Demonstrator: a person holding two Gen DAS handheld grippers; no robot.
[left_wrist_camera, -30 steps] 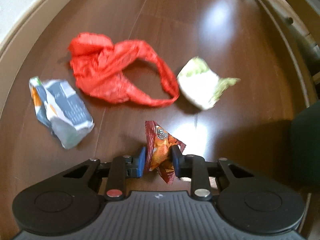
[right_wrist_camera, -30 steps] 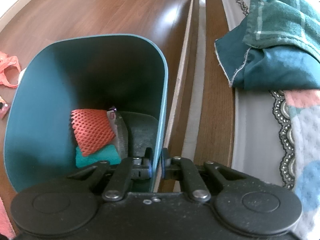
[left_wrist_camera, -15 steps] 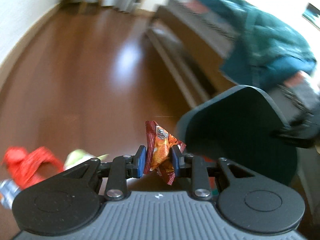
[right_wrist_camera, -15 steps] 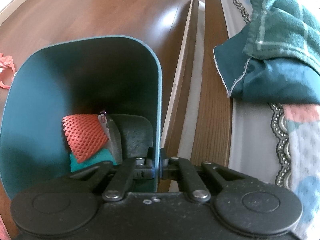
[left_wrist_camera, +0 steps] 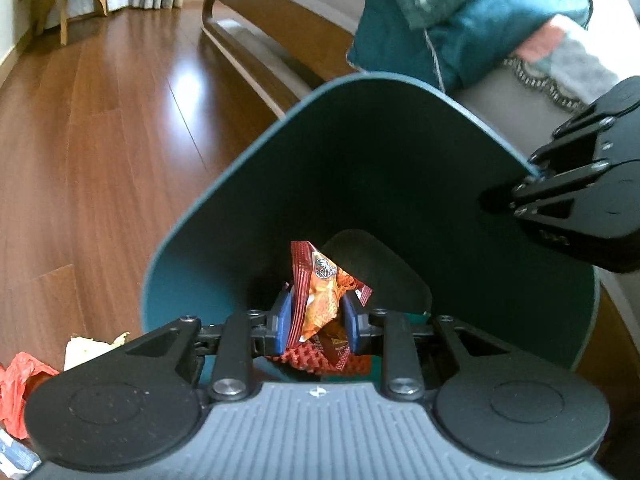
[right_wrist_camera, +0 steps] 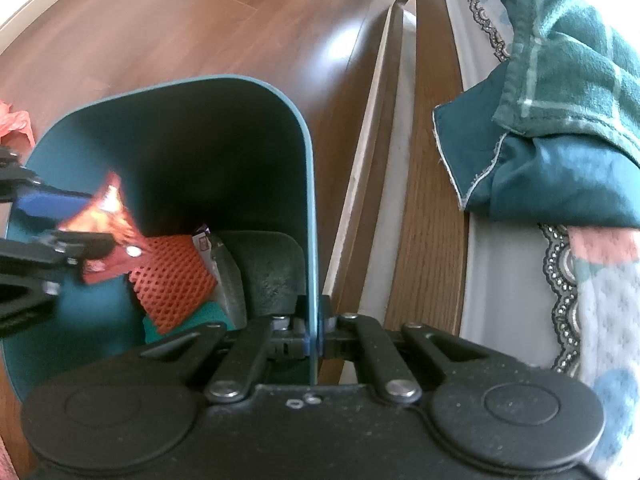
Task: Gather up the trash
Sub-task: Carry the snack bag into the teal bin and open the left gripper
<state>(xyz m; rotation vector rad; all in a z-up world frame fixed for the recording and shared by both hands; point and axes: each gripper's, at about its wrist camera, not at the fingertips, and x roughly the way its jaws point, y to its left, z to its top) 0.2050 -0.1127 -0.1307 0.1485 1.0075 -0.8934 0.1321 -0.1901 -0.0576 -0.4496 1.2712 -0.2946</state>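
The orange snack wrapper (left_wrist_camera: 320, 300), lifted off the floor a second ago, is now being pinched by the left hand-held gripper (left_wrist_camera: 316, 316) over the teal bin (left_wrist_camera: 240, 168). The bin's rim is being clamped by the right hand-held gripper (right_wrist_camera: 314, 334), so only the drop is judged left.

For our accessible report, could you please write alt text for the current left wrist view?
The left gripper pinches a crumpled orange-red snack wrapper over the open mouth of a teal bin. At the right, the right gripper clamps the bin's rim. Wooden floor stretches behind, and red and pale trash lies at lower left.
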